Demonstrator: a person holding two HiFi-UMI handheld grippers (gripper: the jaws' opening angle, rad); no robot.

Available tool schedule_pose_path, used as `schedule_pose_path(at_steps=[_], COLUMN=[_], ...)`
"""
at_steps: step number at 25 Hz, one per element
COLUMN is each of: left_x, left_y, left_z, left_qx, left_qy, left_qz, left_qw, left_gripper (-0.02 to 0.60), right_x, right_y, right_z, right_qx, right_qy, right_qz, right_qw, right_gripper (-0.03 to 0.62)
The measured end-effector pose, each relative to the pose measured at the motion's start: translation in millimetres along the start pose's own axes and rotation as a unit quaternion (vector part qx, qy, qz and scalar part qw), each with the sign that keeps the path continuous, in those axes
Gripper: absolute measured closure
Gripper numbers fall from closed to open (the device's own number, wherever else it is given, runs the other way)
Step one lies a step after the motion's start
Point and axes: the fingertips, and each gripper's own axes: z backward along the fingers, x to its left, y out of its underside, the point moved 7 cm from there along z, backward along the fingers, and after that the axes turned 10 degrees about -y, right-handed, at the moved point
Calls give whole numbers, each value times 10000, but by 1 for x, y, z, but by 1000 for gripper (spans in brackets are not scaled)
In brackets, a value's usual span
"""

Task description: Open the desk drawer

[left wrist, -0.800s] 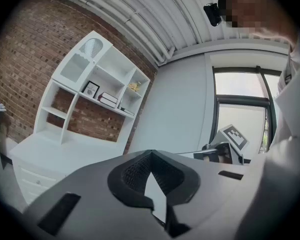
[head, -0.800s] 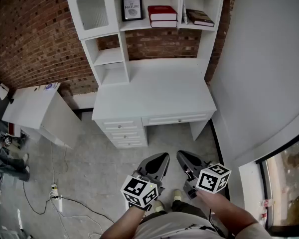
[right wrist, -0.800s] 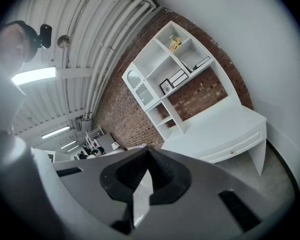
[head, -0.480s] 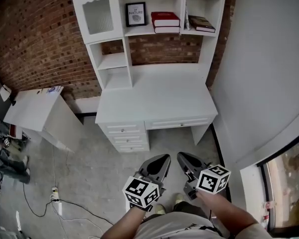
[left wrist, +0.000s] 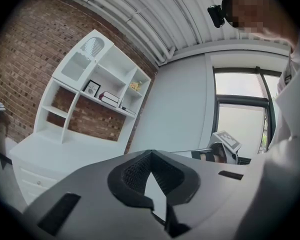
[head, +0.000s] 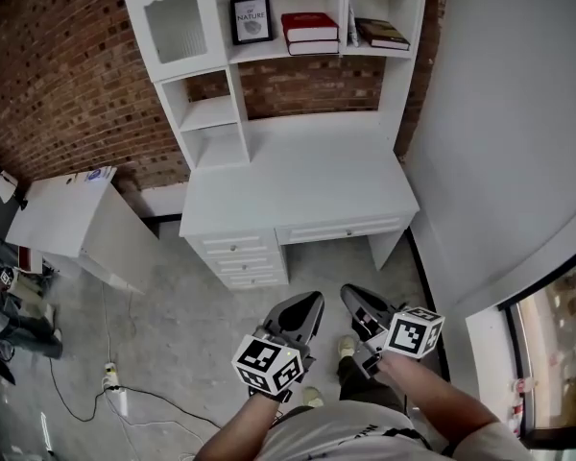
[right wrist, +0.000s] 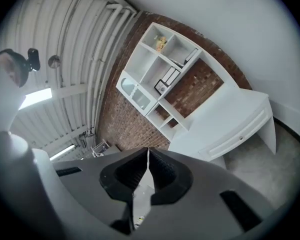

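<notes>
The hutch [head: 211, 113] is cut off at the top of the head view, and the clutter at the far left edge is too dark to name. From this steep angle the desk drawer [head: 341, 230] shows only as a thin white strip with one small knob, shut under the top of the desk [head: 298, 176]. The small drawers [head: 238, 254] stacked to its left are just as foreshortened. The person's shoes [head: 347, 346] are mostly hidden behind the grippers.

The left gripper [head: 312, 303] and right gripper [head: 351, 299] are held side by side near the person. The drawer lies well apart from them on the far side of a stretch of floor, roughly ahead of the right gripper. Both grippers are clenched on nothing (in each gripper's own view the ribbed pads [left wrist: 134, 172] meet at the tip).

The floor [head: 173, 305] is grey concrete, with a white cable [head: 77, 397] trailing at near left. A brick wall [head: 58, 75] stands behind the desk, a pale plain wall [head: 509, 113] on the right, a window [head: 557, 353] at near right, and a white side cabinet [head: 62, 214] left of the desk.
</notes>
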Motion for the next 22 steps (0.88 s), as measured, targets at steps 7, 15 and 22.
schedule_pose_path(at_steps=[7,15,22], left_x=[23,59,86], left_y=[16,31,62], left_z=[-57,-153,-247], left_qx=[82,401,761], left_qy=[-82,-465,-676], left_qz=[9,91,149], left_qw=[9999,9981,9947], left_gripper=[569,569,569], right_x=[-102,-241,-353], right_y=[-23,-58,-74], right_z=[-8,-37,-67], right_qx=[35,476,878], right_qy=[517,1057,1311], right_qz=[-319,-552,-665], right_qw=[9981,9917,9852], right_gripper=[574,572,560])
